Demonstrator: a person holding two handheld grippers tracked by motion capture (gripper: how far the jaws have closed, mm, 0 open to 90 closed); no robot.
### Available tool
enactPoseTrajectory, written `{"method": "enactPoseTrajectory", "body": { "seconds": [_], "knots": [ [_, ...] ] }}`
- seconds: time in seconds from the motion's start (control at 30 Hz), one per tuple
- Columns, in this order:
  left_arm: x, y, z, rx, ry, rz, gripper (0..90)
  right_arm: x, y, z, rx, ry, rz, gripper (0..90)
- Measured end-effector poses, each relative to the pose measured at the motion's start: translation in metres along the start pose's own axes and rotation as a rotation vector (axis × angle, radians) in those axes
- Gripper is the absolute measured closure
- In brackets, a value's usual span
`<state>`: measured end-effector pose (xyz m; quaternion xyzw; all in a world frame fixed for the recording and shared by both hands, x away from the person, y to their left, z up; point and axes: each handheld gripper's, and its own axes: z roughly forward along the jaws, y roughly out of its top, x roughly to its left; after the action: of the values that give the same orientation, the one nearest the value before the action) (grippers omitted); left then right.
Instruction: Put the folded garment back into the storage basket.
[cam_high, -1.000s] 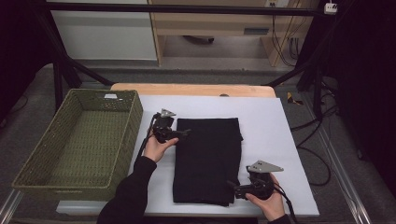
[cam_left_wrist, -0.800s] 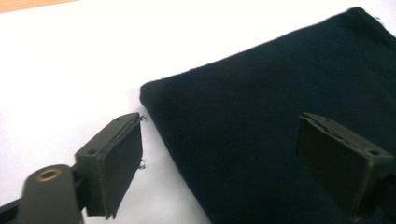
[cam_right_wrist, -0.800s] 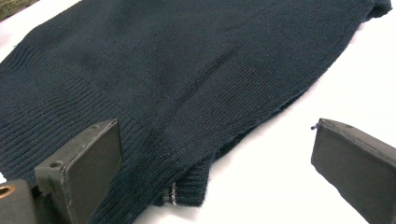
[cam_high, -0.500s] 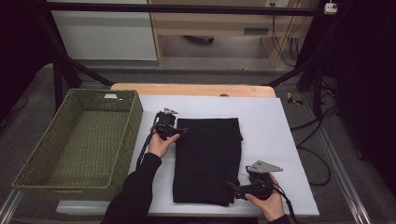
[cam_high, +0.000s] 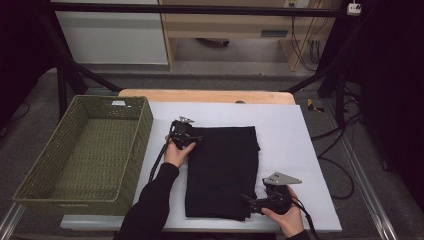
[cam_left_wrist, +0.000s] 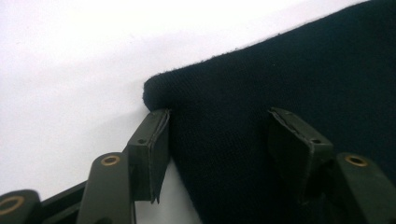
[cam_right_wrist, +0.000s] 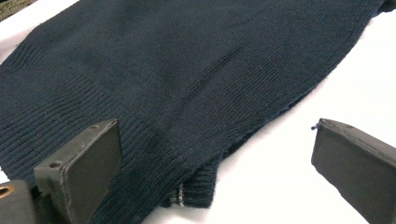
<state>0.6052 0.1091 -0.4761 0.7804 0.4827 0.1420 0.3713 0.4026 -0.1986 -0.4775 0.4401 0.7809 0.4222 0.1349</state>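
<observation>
Right gripper (cam_high: 250, 200) is sitting at the sweater's (cam_high: 222, 170) near corner, about 5 o'clock on the cloth. Jaws are wide open and gripping nothing. One jaw is over the ribbed hem (cam_right_wrist: 70, 107), the other over bare table (cam_high: 310, 150). Risk: if I'm closing from here, I'm likely catching only the top layer and the fold is peeling apart on the lift.

Left gripper (cam_high: 192, 142) is working the far left corner, about 11 o'clock. Its jaws have just been closing. They're half shut and straddling the folded edge (cam_left_wrist: 154, 91), with the pads not pressing yet. Risk: the corner is sitting right at one pad's tip, so a shallow bite is slipping off the knit. Pinching too flat is also dragging the cloth and wrecking the fold.

The sweater is lying folded at table centre.

Basket (cam_high: 145, 125) is standing at 9 o'clock, just beside the table's left edge. Nothing's in it. Risk: a lopsided lift is snagging the sweater on its rim.
</observation>
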Motion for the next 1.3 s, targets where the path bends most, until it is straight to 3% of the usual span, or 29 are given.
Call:
{"method": "enactPoseTrajectory", "body": {
  "seconds": [0.1, 0.27, 0.43, 0.5, 0.7, 0.87, 1.0, 1.03, 1.3],
  "knots": [
    [0.002, 0.001, 0.000, 0.003, 0.003, -0.018, 45.4, 0.002, 0.001, 0.000, -0.004, 0.001, 0.007, 2.6],
    [0.001, 0.000, 0.000, 0.005, 0.010, -0.005, 49.4, 0.004, 0.001, 0.001, 0.002, -0.003, 0.023, 2.6],
    [-0.002, 0.000, -0.001, 0.012, -0.028, -0.030, 64.9, 0.006, 0.000, 0.002, 0.010, -0.016, 0.043, 4.2],
    [-0.004, 0.000, -0.001, 0.012, -0.028, -0.019, 69.3, 0.006, 0.000, 0.004, 0.027, -0.026, 0.053, 4.7],
    [-0.006, 0.000, -0.001, 0.011, -0.019, -0.011, 71.5, 0.008, -0.003, 0.007, 0.049, -0.015, 0.082, 10.2],
    [-0.012, 0.000, -0.001, 0.006, 0.017, 0.049, 72.9, 0.013, -0.004, 0.010, 0.063, -0.021, 0.092, 13.1],
    [-0.012, -0.001, -0.001, 0.005, 0.016, 0.050, 73.0, 0.019, -0.004, 0.011, 0.056, -0.020, 0.091, 22.2],
    [-0.011, -0.001, -0.001, 0.004, 0.009, 0.043, 73.0, 0.024, -0.004, 0.012, 0.058, -0.014, 0.077, 30.6],
    [-0.009, -0.001, -0.001, 0.003, -0.008, 0.022, 73.0, 0.028, 0.001, 0.014, 0.091, -0.024, 0.136, 39.6]
  ]
}}
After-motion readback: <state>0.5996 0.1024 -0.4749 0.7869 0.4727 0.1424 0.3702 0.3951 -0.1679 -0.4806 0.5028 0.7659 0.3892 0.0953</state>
